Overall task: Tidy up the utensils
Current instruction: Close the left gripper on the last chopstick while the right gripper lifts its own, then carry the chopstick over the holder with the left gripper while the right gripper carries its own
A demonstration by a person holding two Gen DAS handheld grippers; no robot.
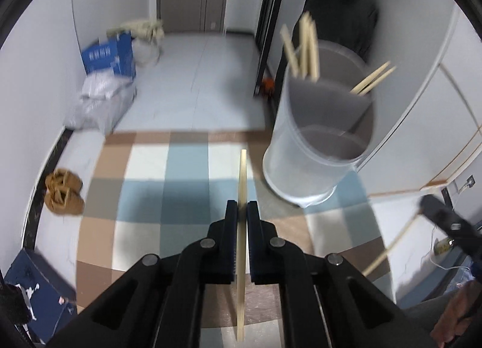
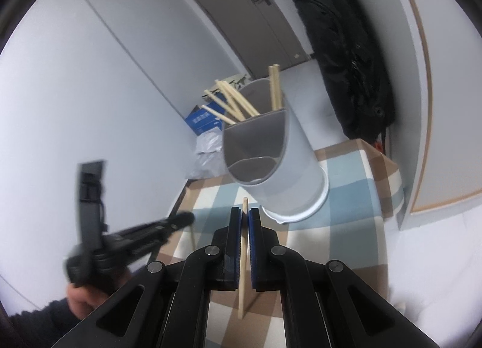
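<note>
A white utensil holder (image 1: 316, 149) with a grey divided insert stands on the checkered tablecloth (image 1: 156, 185), with several wooden chopsticks (image 1: 304, 47) in its back compartments. My left gripper (image 1: 242, 208) is shut on one chopstick (image 1: 242, 245), held upright left of the holder. The right gripper (image 1: 442, 218) shows at the right edge with its own chopstick. In the right wrist view my right gripper (image 2: 245, 212) is shut on a chopstick (image 2: 243, 257), just in front of the holder (image 2: 280, 167). The left gripper (image 2: 180, 221) shows blurred at the left.
The table ends just behind the holder. Beyond it are floor, a blue box (image 1: 108, 56) with plastic bags, brown slippers (image 1: 63, 191), a grey door (image 2: 241, 10) and a black bag (image 2: 349, 62) hanging at the right.
</note>
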